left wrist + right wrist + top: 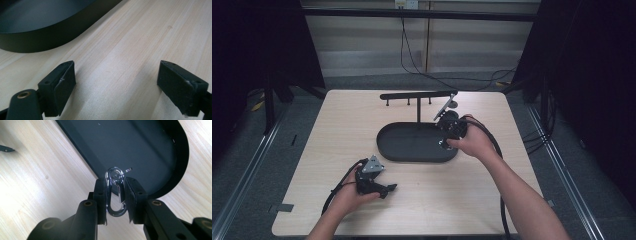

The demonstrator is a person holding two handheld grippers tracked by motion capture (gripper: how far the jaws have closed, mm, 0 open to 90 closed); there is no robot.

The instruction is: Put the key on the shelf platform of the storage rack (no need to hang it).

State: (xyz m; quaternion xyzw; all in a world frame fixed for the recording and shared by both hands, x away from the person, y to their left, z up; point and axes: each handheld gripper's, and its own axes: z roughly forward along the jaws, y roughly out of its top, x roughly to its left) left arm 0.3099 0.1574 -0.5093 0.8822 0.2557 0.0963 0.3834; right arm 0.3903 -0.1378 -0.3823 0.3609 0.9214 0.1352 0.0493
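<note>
A black oval tray with a T-shaped hanger stand sits mid-table. In the right gripper view a silver carabiner clip with a small ring at its top is pinched between the two jaws, held above the tray's rim. My right gripper hovers over the tray's right end, shut on the clip. My left gripper rests low at the front left of the table, pointing right. Its fingers stand wide apart over bare wood, with nothing between them.
The tray's dark wall lies just beyond the left gripper. The wooden table has open room at the front. Black cables trail from both grippers. Dark curtains flank the table, and a cable hangs on the back wall.
</note>
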